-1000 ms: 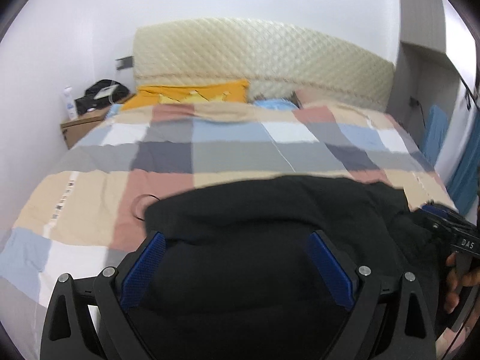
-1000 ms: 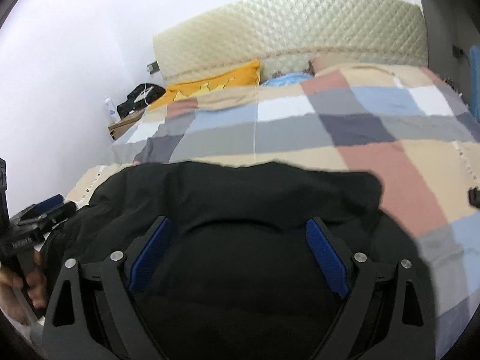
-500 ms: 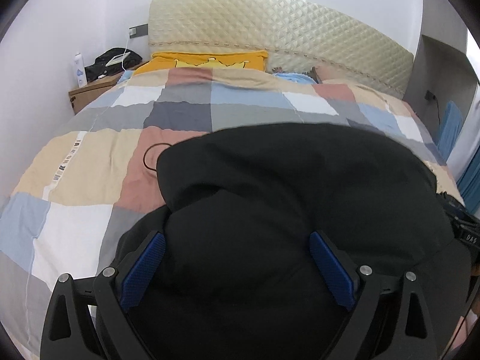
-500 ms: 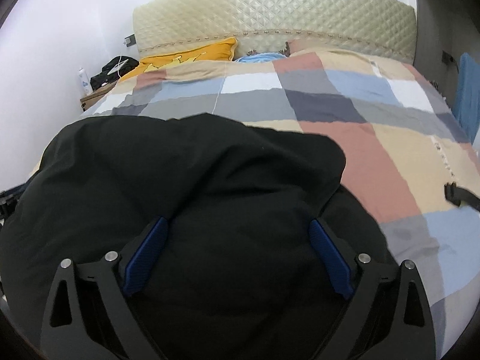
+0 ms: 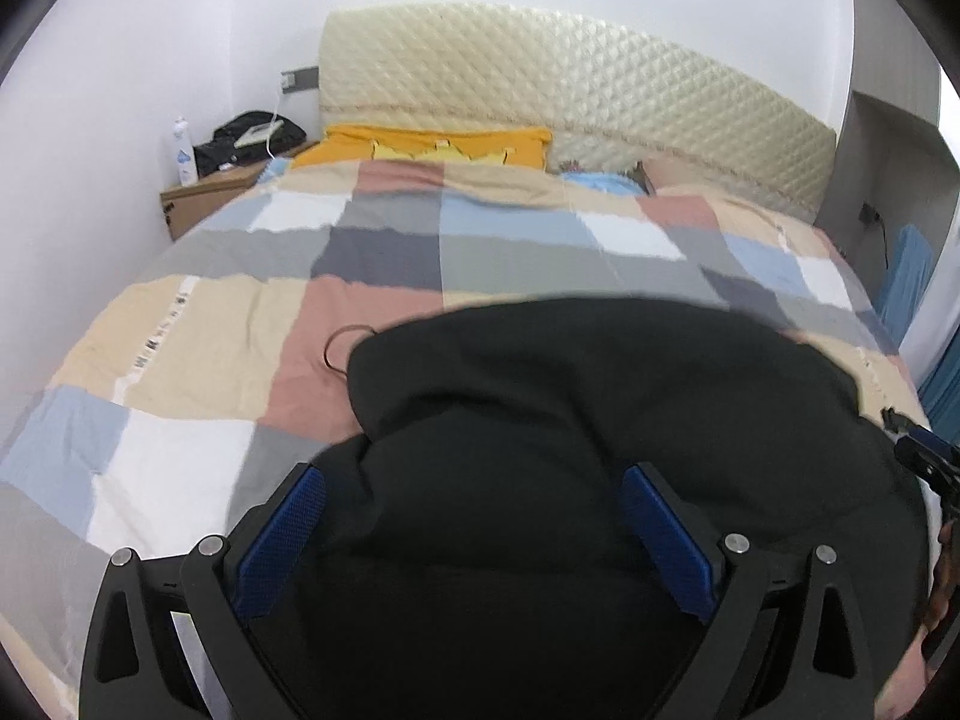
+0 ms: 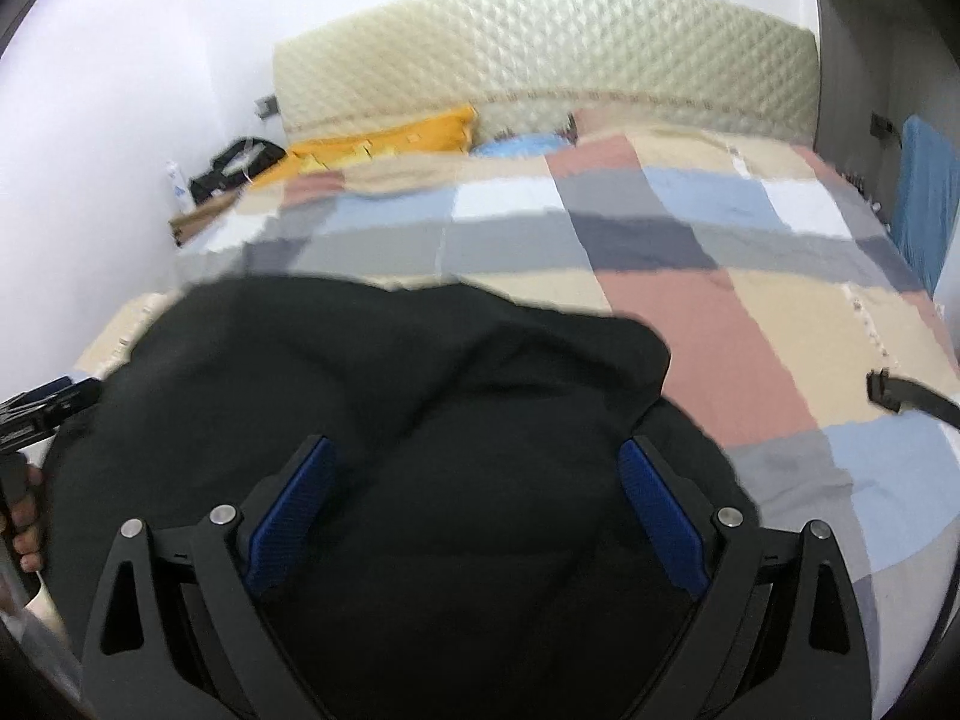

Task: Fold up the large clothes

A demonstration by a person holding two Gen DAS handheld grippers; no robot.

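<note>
My right hand-held gripper (image 6: 474,510) has its blue-padded fingers (image 6: 294,510) spread wide, black garment (image 6: 390,396) bunched between and over them. It lies on the checked bedspread (image 6: 690,252). At far left, a hand (image 6: 24,510) grips the left hand-held gripper (image 6: 42,408).

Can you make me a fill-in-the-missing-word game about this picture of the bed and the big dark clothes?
1. The big piece of clothing lying on the bed is the colour ____.
2. The pillow by the headboard is the colour ____.
3. The blanket on the bed has a pattern of coloured ____.
4. The pads on the fingers of the right gripper are the colour ____.

Missing words: black; yellow; squares; blue
</note>
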